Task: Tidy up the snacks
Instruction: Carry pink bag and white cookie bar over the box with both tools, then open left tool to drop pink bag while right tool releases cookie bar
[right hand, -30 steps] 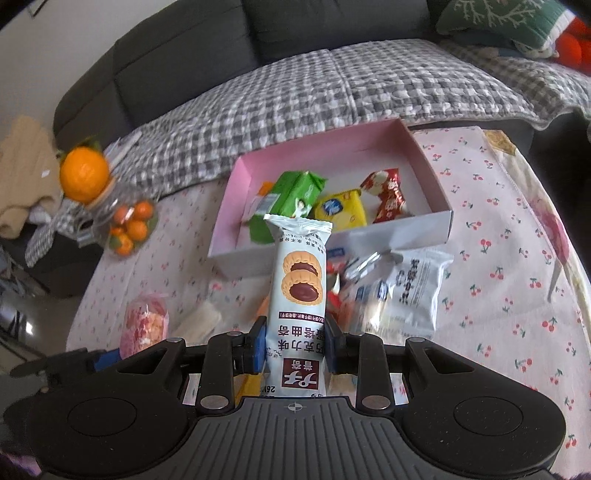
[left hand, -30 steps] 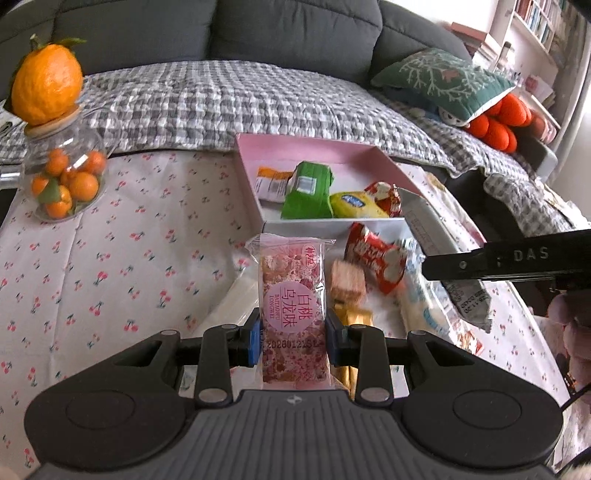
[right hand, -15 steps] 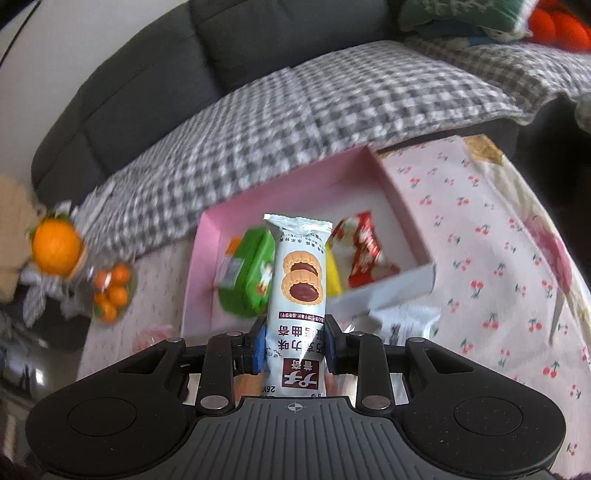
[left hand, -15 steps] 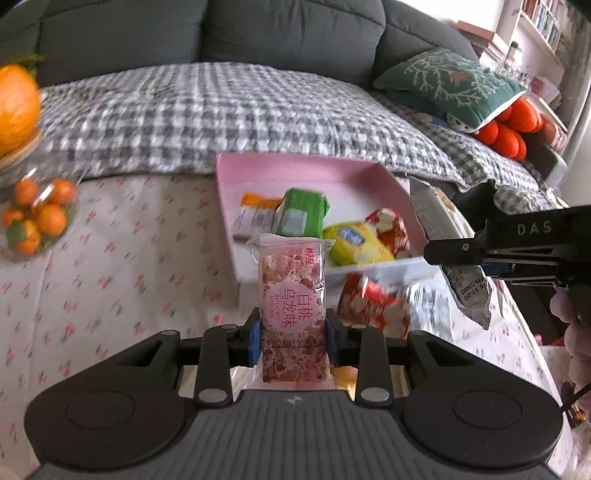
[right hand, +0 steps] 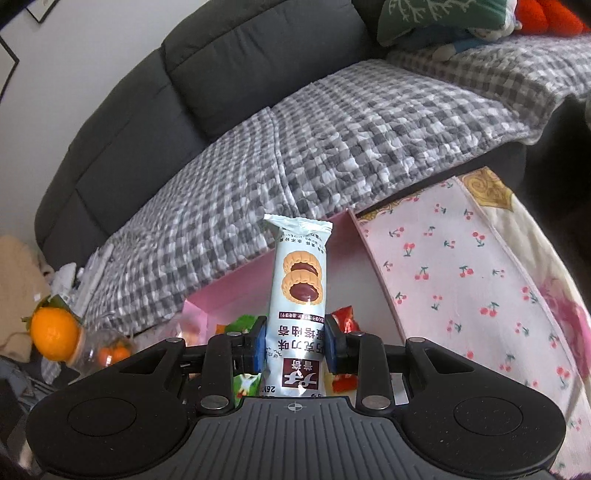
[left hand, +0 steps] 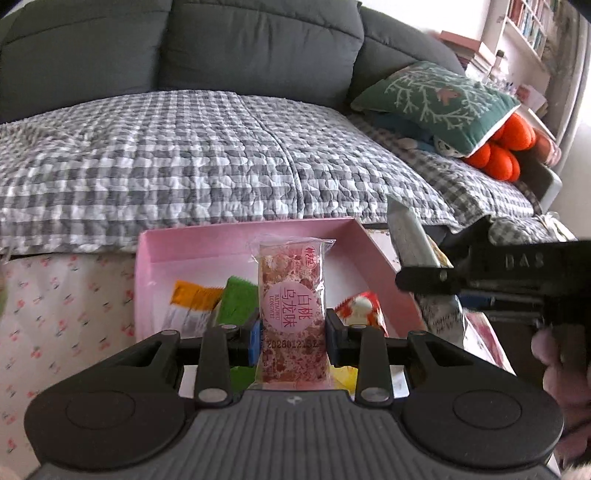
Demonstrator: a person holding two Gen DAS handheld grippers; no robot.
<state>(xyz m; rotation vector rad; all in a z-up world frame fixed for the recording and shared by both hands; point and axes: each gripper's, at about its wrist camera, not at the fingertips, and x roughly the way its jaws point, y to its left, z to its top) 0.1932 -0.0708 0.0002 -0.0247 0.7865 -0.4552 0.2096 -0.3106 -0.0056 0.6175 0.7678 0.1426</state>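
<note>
Left tongs [left hand: 291, 332] clamp pink bar [left hand: 291, 306]; right tongs [right hand: 295, 347] clamp biscuit pack [right hand: 297, 295] (both above box [left hand: 147, 258]). Risk: simultaneous release; tongs collide.

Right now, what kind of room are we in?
Most likely a living room at home. There is a big dark grey sofa with a checked quilt and a green cushion, a bookshelf in the corner, and a table with a cherry-print cloth.

**Camera setup**

Both wrist views look forward along their fingers, low and close over the pink box [left hand: 147, 254] [right hand: 236, 291], facing the grey sofa [left hand: 258, 48] [right hand: 221, 62] (shared background); left view catches the right gripper [left hand: 424, 275].
</note>
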